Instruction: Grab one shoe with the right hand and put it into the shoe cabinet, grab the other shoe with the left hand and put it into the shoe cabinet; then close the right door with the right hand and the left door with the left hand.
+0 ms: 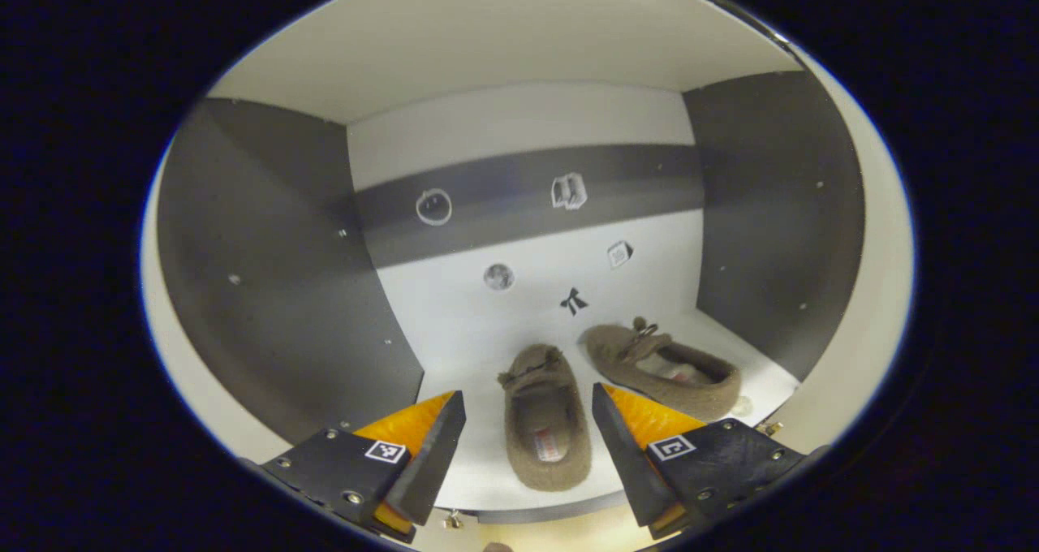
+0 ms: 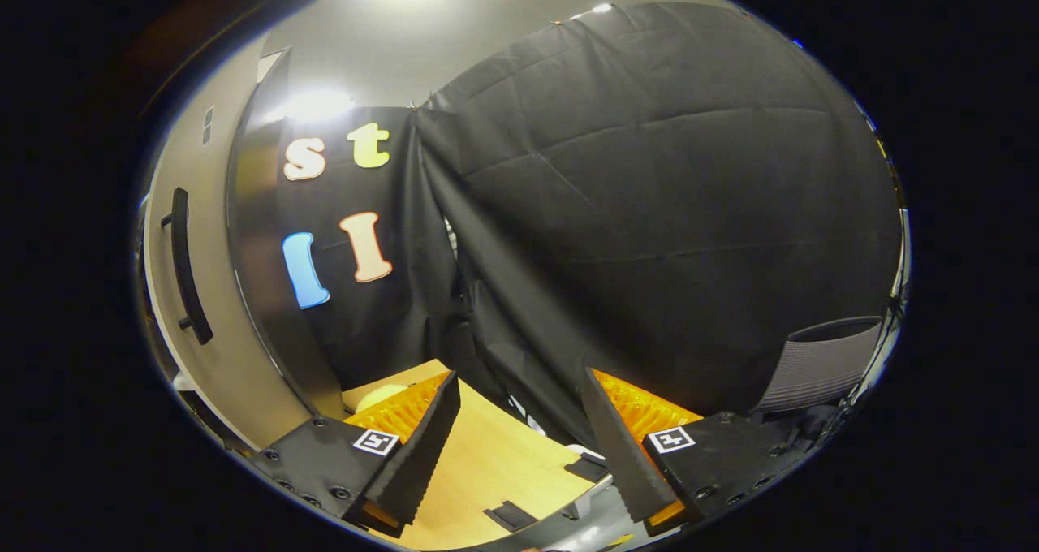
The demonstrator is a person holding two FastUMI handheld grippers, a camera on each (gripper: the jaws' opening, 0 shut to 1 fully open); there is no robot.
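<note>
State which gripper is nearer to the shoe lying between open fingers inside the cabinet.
Left. The left gripper straddles that shoe, fingers apart either side. The right gripper faces the booth wall, beside the cabinet door.

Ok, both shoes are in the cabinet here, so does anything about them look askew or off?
Slightly. The near shoe lies straight, toe toward the back wall, while the far shoe sits angled across the shelf beside it, so the pair isn't parallel. Both rest upright on their soles. The left gripper is open. No damage shows.
</note>
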